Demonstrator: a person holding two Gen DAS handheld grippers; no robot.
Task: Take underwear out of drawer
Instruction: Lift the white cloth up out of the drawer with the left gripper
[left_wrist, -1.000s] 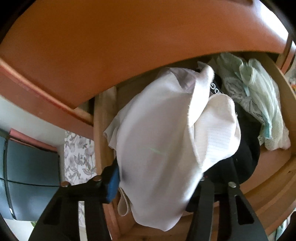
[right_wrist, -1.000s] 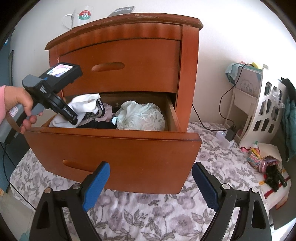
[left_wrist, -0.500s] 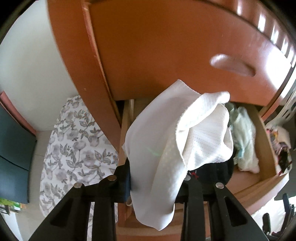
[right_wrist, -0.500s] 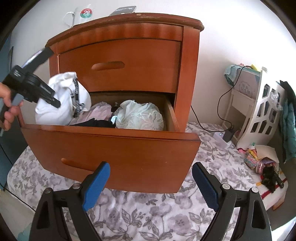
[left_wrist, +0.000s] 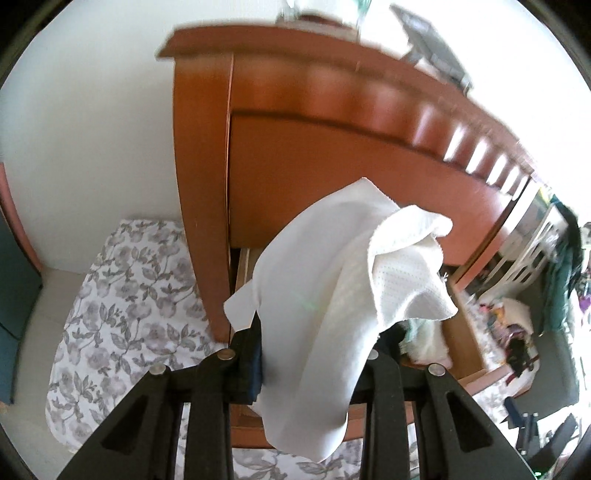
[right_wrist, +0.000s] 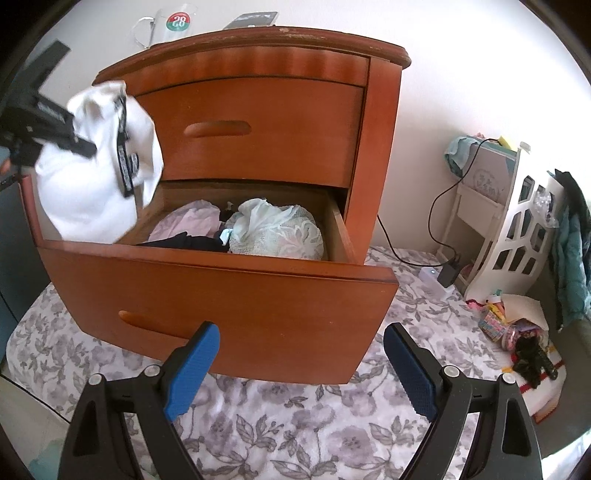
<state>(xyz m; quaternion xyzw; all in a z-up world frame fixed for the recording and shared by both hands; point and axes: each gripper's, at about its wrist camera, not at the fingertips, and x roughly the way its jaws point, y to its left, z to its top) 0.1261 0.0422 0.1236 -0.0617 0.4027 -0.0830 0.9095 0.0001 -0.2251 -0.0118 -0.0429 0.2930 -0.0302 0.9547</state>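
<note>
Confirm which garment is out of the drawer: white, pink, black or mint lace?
The white underwear, clamped in the left tongs above the drawer's left corner. Pink, black and mint pieces lie inside.

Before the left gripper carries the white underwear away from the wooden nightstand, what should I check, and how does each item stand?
1. Left gripper shut on the white underwear: ok.
2. White underwear lifted above the open lower drawer: ok.
3. Cloth free of the pink, black and pale green lace garments left inside: ok in the right wrist view.
4. Right gripper open, empty, in front of the drawer: ok.
5. Grip depth on the cloth: cannot tell; fabric covers the pads.
</note>
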